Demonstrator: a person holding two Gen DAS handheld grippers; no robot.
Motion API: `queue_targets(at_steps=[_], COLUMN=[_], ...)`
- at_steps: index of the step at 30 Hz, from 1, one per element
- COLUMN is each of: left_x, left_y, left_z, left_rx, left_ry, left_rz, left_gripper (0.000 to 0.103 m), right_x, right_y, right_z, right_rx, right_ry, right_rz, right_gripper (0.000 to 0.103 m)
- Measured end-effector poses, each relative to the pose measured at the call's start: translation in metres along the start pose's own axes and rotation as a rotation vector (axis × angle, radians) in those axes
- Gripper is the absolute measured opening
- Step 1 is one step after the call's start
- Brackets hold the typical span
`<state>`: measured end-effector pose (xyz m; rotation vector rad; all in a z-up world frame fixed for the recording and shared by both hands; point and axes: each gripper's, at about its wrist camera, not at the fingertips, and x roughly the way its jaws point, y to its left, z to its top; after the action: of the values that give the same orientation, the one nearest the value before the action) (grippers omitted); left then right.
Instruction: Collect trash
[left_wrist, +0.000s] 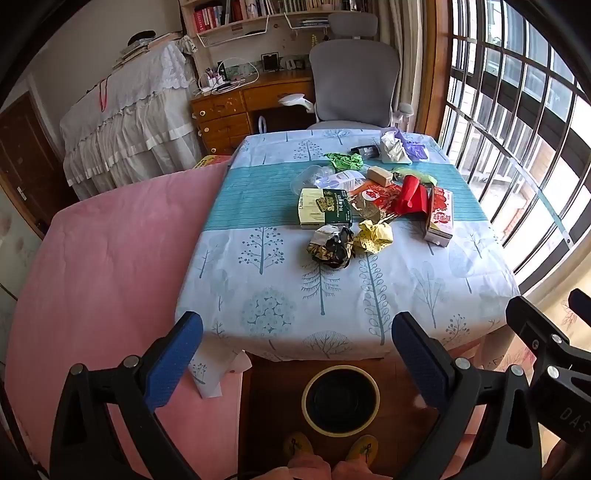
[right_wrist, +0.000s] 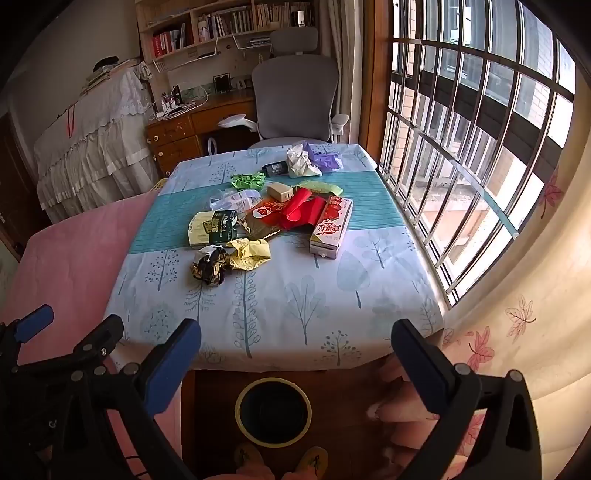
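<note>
1. The left gripper (left_wrist: 295, 354) is held back from the near edge of the table, its blue-padded fingers (left_wrist: 173, 362) spread wide with nothing between them
2. The right gripper (right_wrist: 295, 354) is just beside it, equally wide open and empty; its black frame shows at the right edge of the left wrist view
3. Directly below both, on the floor against the table's near side, stands a round trash bin (left_wrist: 340, 428) with a yellowish rim and a dark inside; the person's yellow slippers (left_wrist: 364, 448) are just in front of it
4. The table (left_wrist: 258, 295) wears a pale blue cloth printed with trees, crossed by a teal stripe
5. Nearest the grippers among the trash lie a crumpled black-and-gold wrapper (left_wrist: 331, 246) and a crumpled yellow paper (left_wrist: 373, 236), touching each other
6. Behind them: a green-and-cream box (left_wrist: 323, 212), flat on the stripe, a red bag (left_wrist: 412, 199), and a pink-and-white carton (right_wrist: 330, 229) to the right
7. Farther back sit a clear plastic wrapper (left_wrist: 325, 179), a small tan box (left_wrist: 380, 175), a crumpled green paper (left_wrist: 345, 160), white crumpled paper (right_wrist: 300, 160) and a purple bag (right_wrist: 325, 158)
8. Beyond the table is a grey office chair (left_wrist: 354, 85); a pink bed cover (left_wrist: 110, 258) lies to the left
</note>
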<state>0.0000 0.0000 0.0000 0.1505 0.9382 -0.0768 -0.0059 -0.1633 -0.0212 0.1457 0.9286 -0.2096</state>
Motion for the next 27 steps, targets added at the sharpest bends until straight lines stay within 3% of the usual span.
queue_targets(at_steps=[27], left_x=[0.011], left_y=[-0.001], left_z=[0.001], left_rx=[-0.007], left_ry=[0.053], left_rz=[-0.026], left_gripper=[0.101], right_x=[0.007], right_y=[-0.005], right_z=[-0.005], right_rx=[0.01], right_ry=[0.004], right_rz=[0.013], right_gripper=[0.103])
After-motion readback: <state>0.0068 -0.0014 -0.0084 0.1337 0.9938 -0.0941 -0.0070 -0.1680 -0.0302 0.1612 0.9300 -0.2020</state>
